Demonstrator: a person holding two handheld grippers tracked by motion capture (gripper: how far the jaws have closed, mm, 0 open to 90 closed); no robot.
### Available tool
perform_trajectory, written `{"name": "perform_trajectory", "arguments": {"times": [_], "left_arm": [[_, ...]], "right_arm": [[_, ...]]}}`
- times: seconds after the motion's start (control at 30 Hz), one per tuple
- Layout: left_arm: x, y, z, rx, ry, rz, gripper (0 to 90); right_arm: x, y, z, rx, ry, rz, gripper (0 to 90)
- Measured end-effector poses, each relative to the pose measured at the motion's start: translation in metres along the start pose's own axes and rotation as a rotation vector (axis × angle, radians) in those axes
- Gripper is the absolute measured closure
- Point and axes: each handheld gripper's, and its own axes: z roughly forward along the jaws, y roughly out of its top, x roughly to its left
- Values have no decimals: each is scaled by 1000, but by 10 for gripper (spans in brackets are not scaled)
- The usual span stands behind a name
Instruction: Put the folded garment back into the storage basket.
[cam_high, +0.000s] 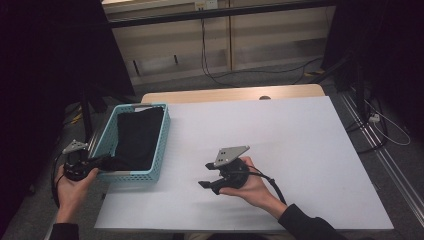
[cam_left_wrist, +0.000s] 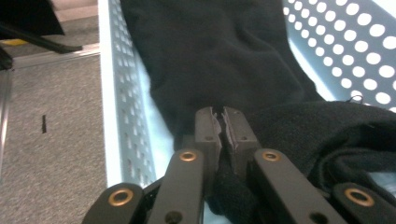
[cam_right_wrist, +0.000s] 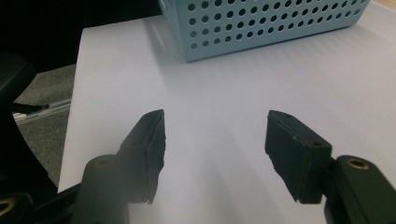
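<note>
Left gripper (cam_left_wrist: 223, 122): jaws clamped on black cloth (cam_left_wrist: 219, 56) in blue basket (cam_high: 111, 131), my nine o'clock; I lift slowly. Right gripper (cam_right_wrist: 215, 140): jaws wide, idle.

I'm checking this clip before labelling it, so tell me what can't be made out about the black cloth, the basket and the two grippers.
- Black cloth: high view too dark to tell what garment it is.
- Basket: floor hidden by the cloth; left gripper view cuts off its far end.
- Left gripper: how much cloth it pinches is hidden between the shut jaws.
- Right gripper: open; nothing hidden.

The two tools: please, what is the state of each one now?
Left tool: shut on the black soft cloth in the light blue perforated plastic basket.
Right tool: open, empty.
</note>
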Motion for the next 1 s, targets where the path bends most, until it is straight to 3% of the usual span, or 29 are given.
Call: {"name": "perform_trajectory", "arguments": {"times": [0.17,0.27,0.4,0.47,0.53,0.6,0.67,0.73,0.83,1.0], "left_arm": [[-9,-4,1,19,-27,50,844],[-12,-7,0,16,-33,59,838],[-14,-7,-3,28,-9,94,802],[-14,-6,-3,21,9,58,706],[-12,-5,-4,-11,-20,28,653],[-12,-4,-5,-29,-8,13,588],[-11,-3,-7,-53,-26,-17,531],[-11,-2,-8,-81,-3,-22,447],[-11,-1,-9,-122,-6,-37,382],[-21,3,-8,-145,26,-18,269]], "right_arm": [[-2,0,-1,0,-2,1,380],[-2,-1,-1,-1,-5,2,379],[-2,-1,-2,-2,-7,3,378],[-3,-1,-2,2,-8,1,376],[-4,-1,-3,2,-9,2,376],[-4,-1,-3,0,-9,4,374],[-4,-1,-3,-3,-10,8,368],[-5,-2,-3,-7,-12,10,363],[-7,-2,-5,-14,-13,13,353],[-12,-5,-9,-29,-31,41,330]]}}
